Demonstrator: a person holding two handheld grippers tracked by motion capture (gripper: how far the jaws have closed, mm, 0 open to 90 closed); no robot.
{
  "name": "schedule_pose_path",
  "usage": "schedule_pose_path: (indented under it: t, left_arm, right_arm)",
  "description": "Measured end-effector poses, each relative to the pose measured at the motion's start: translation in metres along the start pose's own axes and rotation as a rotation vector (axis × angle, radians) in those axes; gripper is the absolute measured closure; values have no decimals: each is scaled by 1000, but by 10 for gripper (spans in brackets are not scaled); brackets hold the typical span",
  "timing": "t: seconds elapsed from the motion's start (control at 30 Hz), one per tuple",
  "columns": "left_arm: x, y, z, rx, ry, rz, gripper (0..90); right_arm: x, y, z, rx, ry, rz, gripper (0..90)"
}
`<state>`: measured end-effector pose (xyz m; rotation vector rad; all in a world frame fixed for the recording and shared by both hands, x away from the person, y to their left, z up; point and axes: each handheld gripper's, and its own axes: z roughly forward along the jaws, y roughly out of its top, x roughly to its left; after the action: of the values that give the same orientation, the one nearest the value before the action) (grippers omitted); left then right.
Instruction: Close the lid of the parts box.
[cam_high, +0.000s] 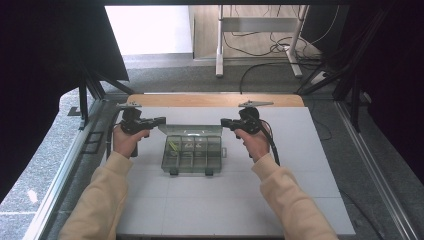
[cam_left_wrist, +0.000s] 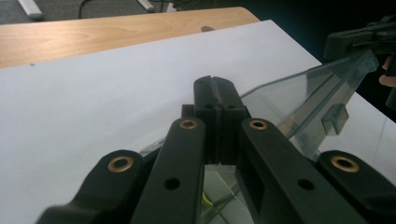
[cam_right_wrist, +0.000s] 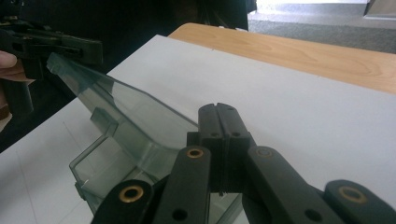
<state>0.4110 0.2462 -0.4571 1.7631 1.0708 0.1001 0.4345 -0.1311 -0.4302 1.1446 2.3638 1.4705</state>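
Both grippers, left and right, pinch the organizer box lid corners at table center, twelve o'clock edge; lift unevenly and you'll twist the hinge.

Box: your clear compartment box sits mid-table, lid raised.
Grippers: your left gripper and right gripper pinch the lid's corners.
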Motion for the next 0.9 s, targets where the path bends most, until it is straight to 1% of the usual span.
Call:
schedule_pose_path:
  t: [0.27,0.37,0.43,0.67,0.9]
  left_arm:
    - [-6,-13,0,26,-21,8,898]
    - [-8,-17,0,39,-23,10,897]
    - [-10,-20,0,49,-16,20,897]
    - [-12,-26,1,57,-30,22,898]
    - [-12,-34,2,75,-38,19,898]
  right_arm:
    - [10,-5,12,45,26,-26,895]
    - [13,-8,17,69,38,-38,895]
    - [14,-11,19,78,43,-43,895]
    - [17,-23,23,103,41,-54,895]
    - [21,-27,23,116,38,-62,895]
